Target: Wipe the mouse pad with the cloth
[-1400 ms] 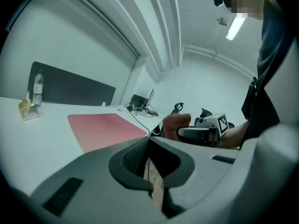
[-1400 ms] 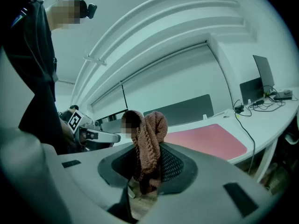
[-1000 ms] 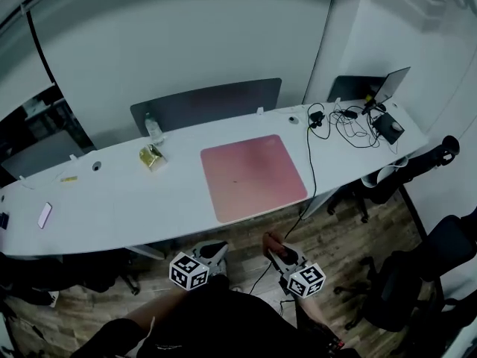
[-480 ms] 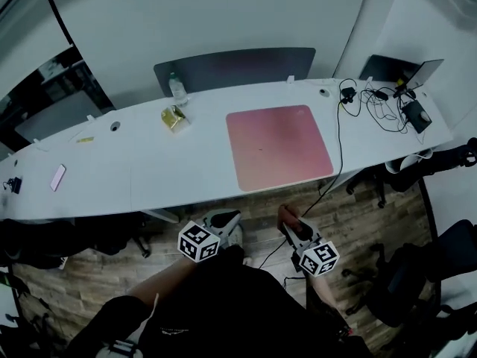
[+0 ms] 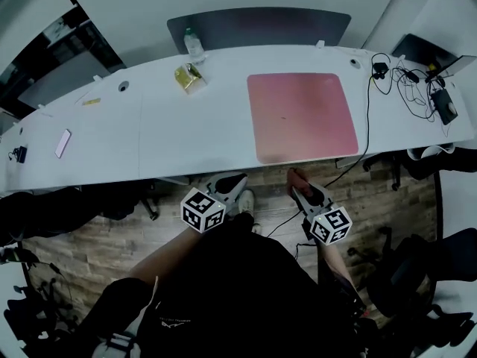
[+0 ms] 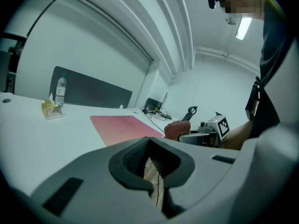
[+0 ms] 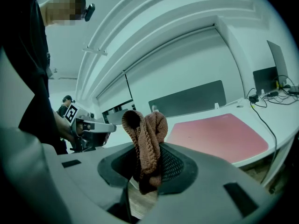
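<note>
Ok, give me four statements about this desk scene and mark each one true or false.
1. The right gripper is shut on the brown cloth. True.
2. The cloth lies on the pink mouse pad. False: it is held in front of the desk, apart from the pad.
3. The left gripper holds the water bottle. False: it holds nothing, and the bottle stands at the desk's far edge.
4. A black cable hangs over the desk's front edge beside the mouse pad. True.
</note>
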Motion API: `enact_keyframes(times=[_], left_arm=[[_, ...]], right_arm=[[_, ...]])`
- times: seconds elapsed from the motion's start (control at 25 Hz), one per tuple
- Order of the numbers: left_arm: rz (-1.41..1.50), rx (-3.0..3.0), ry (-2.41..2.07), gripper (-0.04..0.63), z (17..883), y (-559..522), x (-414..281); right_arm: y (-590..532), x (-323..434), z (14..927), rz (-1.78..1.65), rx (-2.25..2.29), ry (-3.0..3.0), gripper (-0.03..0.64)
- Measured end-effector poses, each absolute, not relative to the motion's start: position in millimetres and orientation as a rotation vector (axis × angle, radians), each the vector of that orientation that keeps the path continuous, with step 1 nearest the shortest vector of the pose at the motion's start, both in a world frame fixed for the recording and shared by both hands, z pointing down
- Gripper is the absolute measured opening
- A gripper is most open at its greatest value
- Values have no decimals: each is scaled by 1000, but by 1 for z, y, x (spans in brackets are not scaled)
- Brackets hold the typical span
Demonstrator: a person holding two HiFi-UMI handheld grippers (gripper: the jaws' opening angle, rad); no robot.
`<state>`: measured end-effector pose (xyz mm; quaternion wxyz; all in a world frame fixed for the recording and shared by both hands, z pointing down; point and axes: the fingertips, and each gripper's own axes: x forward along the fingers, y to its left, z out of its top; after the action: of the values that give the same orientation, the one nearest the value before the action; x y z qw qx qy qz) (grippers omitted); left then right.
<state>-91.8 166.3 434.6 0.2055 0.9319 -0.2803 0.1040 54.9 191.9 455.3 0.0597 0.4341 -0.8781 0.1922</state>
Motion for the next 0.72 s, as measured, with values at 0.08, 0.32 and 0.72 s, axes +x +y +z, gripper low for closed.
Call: enact_keyframes(times=[0.08, 0.32, 0.72], left_arm=[[280, 2587, -795, 9, 436, 156, -95], [289, 2567, -797, 9, 442, 131, -91], [290, 2526, -855, 9, 450, 82, -96]], right_arm=[[178, 52, 453, 569, 1284, -2662, 123], [150, 42, 464, 630, 1217, -2662, 123], [114, 3, 502, 759, 1023, -2624, 123]])
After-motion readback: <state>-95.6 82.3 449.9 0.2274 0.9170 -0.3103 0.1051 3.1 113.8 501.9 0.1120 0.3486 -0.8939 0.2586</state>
